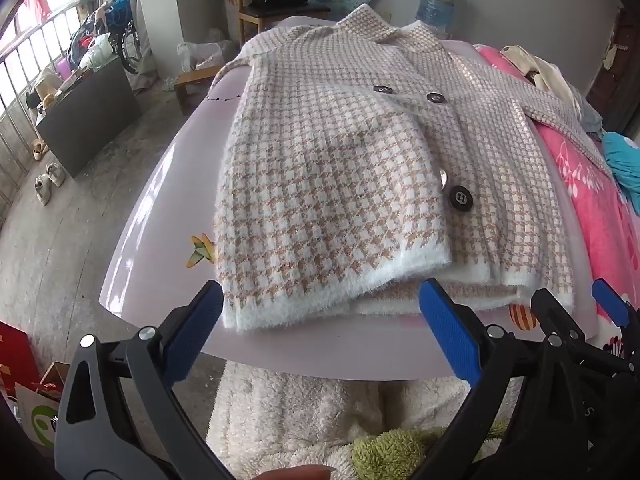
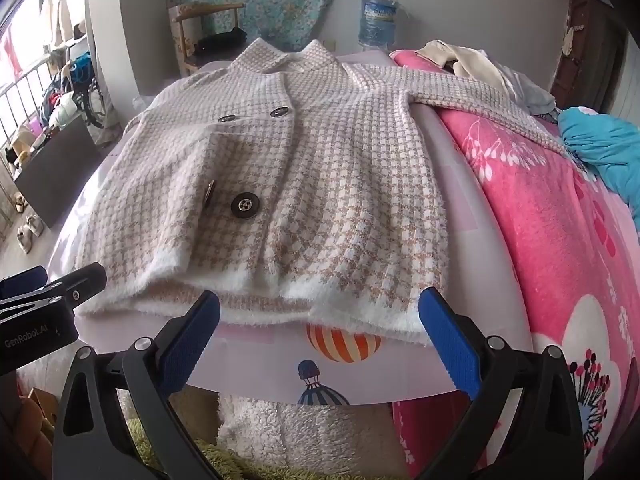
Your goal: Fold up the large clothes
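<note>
The houndstooth coat (image 2: 280, 184) lies front-up on the pale lilac surface (image 1: 160, 216), with its right sleeve (image 2: 500, 116) trailing off toward two o'clock onto the pink floral blanket (image 2: 560, 240) of the bed. The other sleeve already appears folded across the front, though I cannot be sure of this.

Both claws are spread wide and hold nothing. The left claw (image 1: 320, 316) hovers just short of the white fuzzy hem (image 2: 320, 312) at six o'clock, and the right claw (image 2: 320, 320) sits beside it at the same edge, its fingers (image 2: 448, 344) apart from the fabric.

The step in hand looks like taking the hem. To do it well, each claw should pinch through every layer at the hem, one near each lower corner, so the knit lifts as one sheet and does not sag in the middle. The stray sleeve probably wants bringing in first, or the fold ends up lopsided. The fabric is thick and fluffy, so a shallow bite could slip.

The coat's long axis runs from six to twelve o'clock. The collar (image 2: 288, 56) points away at twelve, and the hem faces the person. The large dark button (image 2: 245, 206) sits left of centre.
</note>
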`<state>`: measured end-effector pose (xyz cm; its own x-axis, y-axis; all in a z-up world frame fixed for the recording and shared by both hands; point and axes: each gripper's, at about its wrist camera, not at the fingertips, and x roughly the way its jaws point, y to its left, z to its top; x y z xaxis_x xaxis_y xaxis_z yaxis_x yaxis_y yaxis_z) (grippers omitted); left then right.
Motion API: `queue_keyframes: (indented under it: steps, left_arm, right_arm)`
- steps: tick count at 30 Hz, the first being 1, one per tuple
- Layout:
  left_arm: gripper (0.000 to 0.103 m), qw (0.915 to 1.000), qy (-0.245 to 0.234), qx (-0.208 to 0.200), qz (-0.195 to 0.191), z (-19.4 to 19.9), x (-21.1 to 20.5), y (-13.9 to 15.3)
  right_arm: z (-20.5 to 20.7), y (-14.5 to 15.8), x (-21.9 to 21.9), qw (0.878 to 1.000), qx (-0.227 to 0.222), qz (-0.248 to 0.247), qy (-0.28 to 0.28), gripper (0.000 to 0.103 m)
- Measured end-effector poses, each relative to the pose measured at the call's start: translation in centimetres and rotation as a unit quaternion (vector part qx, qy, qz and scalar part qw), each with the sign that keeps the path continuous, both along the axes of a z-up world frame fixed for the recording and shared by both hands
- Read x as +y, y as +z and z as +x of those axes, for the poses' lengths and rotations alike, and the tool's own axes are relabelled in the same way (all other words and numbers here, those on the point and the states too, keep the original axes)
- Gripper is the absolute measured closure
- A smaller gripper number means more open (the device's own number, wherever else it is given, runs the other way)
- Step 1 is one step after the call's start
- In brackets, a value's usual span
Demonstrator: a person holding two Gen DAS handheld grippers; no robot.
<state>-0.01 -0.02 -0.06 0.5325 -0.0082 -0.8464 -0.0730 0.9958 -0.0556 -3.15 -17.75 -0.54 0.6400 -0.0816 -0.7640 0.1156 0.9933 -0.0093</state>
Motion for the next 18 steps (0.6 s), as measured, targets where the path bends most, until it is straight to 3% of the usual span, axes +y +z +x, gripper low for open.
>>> queue_keyframes:
  steps: [18]
  left_arm:
    - [0.008,1.0000,-0.001,-0.002,0.002,0.08,0.07,0.15]
  right_arm:
    - [0.27,-0.37,0.13,1.000,-0.001,-0.003,-0.001,0.006]
